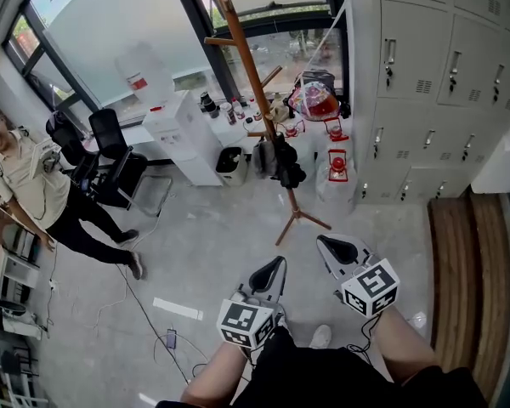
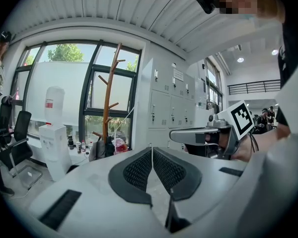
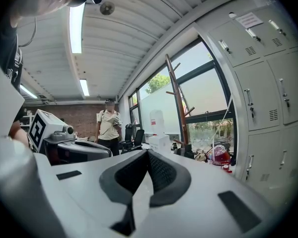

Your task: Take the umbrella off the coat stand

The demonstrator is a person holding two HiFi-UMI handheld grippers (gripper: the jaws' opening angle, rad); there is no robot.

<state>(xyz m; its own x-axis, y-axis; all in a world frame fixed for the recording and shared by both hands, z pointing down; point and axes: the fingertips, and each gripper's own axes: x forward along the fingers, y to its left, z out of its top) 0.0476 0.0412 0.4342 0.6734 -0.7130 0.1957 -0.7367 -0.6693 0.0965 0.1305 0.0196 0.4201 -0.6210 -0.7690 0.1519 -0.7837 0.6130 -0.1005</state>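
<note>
The coat stand (image 1: 257,87) stands at twelve o'clock, ahead of the left gripper (image 1: 278,263) and right gripper (image 1: 324,242). Lockers (image 1: 425,83) line two o'clock. A water dispenser (image 1: 183,134) sits at eleven, with office chairs (image 1: 110,155) and a person (image 1: 42,189) at ten.

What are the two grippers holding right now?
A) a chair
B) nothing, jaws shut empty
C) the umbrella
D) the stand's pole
B: the left gripper and right gripper each show jaws together with nothing between; the coat stand stands ahead, untouched.
</note>
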